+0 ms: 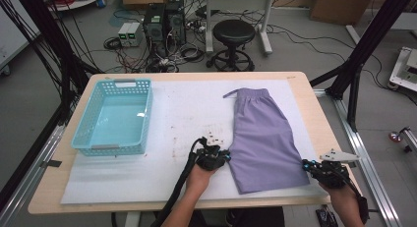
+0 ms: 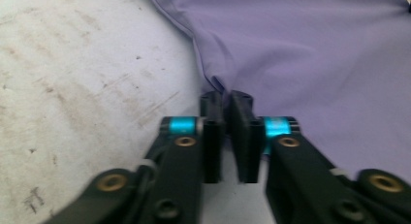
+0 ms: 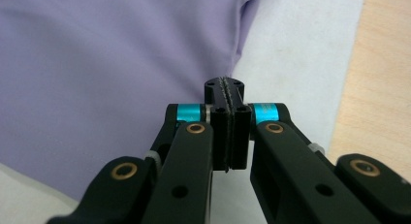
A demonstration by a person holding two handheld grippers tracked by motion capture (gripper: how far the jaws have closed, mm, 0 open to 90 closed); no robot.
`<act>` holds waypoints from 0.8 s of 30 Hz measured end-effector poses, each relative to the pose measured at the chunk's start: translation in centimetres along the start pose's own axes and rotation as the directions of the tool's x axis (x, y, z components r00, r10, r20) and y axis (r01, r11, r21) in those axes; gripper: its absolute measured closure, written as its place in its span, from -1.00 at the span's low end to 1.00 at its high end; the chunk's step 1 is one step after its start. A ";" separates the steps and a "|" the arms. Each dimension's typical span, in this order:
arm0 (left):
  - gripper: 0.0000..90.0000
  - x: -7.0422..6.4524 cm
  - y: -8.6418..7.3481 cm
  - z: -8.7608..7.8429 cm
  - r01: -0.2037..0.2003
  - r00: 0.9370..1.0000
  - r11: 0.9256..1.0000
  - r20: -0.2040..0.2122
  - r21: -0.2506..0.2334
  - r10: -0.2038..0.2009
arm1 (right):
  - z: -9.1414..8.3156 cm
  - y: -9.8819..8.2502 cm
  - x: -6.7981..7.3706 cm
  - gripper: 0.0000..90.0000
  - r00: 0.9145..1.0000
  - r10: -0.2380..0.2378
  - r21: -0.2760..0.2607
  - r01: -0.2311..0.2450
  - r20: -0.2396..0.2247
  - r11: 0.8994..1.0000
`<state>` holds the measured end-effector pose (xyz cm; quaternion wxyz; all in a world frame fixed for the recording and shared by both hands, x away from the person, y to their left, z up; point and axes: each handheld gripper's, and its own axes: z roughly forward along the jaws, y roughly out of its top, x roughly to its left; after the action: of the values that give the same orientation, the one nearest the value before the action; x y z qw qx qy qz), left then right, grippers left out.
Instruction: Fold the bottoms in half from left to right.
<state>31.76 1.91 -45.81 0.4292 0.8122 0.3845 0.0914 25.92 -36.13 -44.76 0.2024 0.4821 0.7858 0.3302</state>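
A pair of purple shorts [image 1: 260, 133] lies flat on the white mat [image 1: 187, 109], waistband toward the far side. My left gripper [image 1: 227, 156] sits at the shorts' left edge near the hem. In the left gripper view its jaws [image 2: 225, 95] are shut, with a small fold of purple cloth [image 2: 315, 49] gathered at their tips. My right gripper [image 1: 306, 164] is at the shorts' near right corner. In the right gripper view its jaws [image 3: 225, 83] are pressed together, right where the cloth's edge [image 3: 121, 54] meets the tips.
A light blue slotted basket [image 1: 113, 148] stands on the left part of the mat with nothing in it. The mat carries dark smudges [image 1: 214, 136] near the left gripper. Bare wooden table [image 1: 314, 104] runs along the right. A black stool [image 1: 233, 33] and computer towers stand beyond the far edge.
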 end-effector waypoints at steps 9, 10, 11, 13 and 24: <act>0.86 -0.3 -0.4 -0.4 -0.031 0.999 1.000 0.007 0.007 0.031 | -0.5 -0.2 -0.2 0.59 0.997 0.046 -0.053 -0.048 -0.056 0.997; 0.86 -0.3 -0.5 -0.4 -0.032 0.999 0.999 0.006 0.007 0.032 | -0.2 -0.1 -0.1 0.52 0.996 0.053 -0.040 -0.056 -0.065 0.998; 0.87 -0.3 -0.5 -0.4 -0.033 0.999 0.999 0.005 0.008 0.033 | 0.2 -0.2 0.1 0.53 0.997 0.058 -0.012 -0.059 -0.056 0.998; 0.92 -0.3 -0.5 -0.4 -0.037 0.999 0.999 0.003 0.012 0.037 | 0.7 -0.3 0.3 0.84 0.999 0.042 0.020 -0.042 -0.027 0.999; 0.90 0.6 -1.4 -2.6 -0.033 0.999 0.999 0.008 -0.029 0.034 | -1.0 -0.5 0.4 0.25 0.996 0.077 0.014 -0.077 -0.042 0.997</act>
<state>30.17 4.40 -45.36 0.4409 0.8125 0.3677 0.1008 24.82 -36.26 -44.40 0.1698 0.5063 0.7728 0.3430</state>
